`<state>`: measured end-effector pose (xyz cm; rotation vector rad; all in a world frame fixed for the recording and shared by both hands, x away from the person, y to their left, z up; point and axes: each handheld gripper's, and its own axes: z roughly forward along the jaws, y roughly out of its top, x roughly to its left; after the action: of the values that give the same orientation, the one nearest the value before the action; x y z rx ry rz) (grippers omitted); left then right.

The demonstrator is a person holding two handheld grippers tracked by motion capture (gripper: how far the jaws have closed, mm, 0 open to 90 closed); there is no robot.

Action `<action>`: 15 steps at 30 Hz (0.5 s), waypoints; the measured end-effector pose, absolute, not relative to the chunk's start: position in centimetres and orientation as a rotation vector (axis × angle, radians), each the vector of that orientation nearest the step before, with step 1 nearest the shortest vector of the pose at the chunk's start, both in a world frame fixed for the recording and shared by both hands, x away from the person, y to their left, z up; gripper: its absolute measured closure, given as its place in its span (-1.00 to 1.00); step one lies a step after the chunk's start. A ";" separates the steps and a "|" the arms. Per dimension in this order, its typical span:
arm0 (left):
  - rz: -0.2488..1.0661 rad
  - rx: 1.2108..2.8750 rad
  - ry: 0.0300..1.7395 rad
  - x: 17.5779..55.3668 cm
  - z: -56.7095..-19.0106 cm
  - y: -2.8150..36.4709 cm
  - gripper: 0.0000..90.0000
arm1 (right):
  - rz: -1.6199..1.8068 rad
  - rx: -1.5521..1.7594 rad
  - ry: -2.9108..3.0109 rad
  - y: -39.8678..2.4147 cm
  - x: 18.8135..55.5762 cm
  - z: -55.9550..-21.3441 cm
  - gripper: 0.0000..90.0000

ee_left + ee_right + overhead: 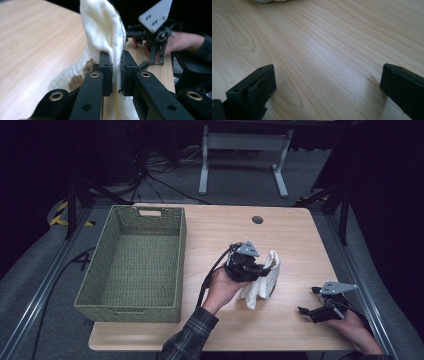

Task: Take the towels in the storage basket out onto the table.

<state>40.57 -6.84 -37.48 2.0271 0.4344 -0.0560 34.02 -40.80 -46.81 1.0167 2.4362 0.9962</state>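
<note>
A cream cloth (263,279) with brown stains lies bunched near the middle of the wooden table (295,235), partly lifted. My left gripper (260,269) is shut on a fold of it; in the left gripper view the cloth (105,27) stands up between the pinching pads (107,72). My right gripper (309,301) rests low at the table's right front, held by a hand, its jaws wide apart over bare wood (329,57) with nothing between them. A sliver of the cloth (270,0) peeks in at the top of the right gripper view.
A green woven basket (112,304), empty, stands on the table's left part. A round cable hole (257,219) is at the far edge. Beyond the table are a white desk frame (245,142) and cables on the floor.
</note>
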 end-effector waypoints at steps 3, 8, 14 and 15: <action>-0.066 2.050 0.434 40.4 -38.9 -7.3 0.83 | 0.996 1.017 2.436 -40.8 34.0 -46.8 -0.99; -0.092 2.089 0.447 40.2 -40.8 -7.5 0.82 | 0.997 1.016 2.436 -40.8 34.0 -46.8 -0.99; -0.090 2.152 0.444 39.9 -42.9 -7.5 0.82 | 0.997 1.012 2.435 -40.8 34.0 -46.8 -0.98; -0.082 2.160 0.444 39.8 -43.2 -7.6 0.82 | 0.997 1.012 2.434 -40.8 33.9 -46.8 -0.98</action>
<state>39.79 -7.56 -43.21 2.1600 0.4439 -0.0815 33.95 -40.84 -46.83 1.0120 2.4341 0.9968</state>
